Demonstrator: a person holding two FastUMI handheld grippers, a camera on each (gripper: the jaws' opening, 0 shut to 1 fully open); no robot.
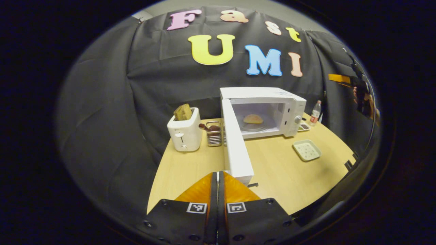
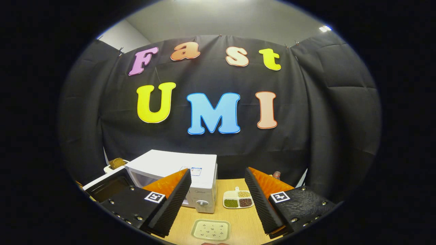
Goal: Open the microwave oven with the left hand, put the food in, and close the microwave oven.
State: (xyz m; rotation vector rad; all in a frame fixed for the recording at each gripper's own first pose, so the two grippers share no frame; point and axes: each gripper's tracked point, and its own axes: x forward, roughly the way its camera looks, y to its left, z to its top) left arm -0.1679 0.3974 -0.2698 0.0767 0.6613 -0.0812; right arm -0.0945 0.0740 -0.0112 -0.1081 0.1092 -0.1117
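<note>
The left gripper [image 1: 218, 177] was held clenched on nothing, just short of the door [image 1: 235, 146], which was swung wide. Ahead, the food [image 1: 253, 118] was seen inside the microwave [image 1: 272, 102]. The right gripper [image 2: 218, 190] was spread, released.

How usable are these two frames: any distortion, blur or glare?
Left gripper view: fisheye bends the table edge; microwave and the food inside it are sharp, evenly lit. Right gripper view: sharp, a ceiling light glares at upper right, the open right gripper frames the microwave.
</note>
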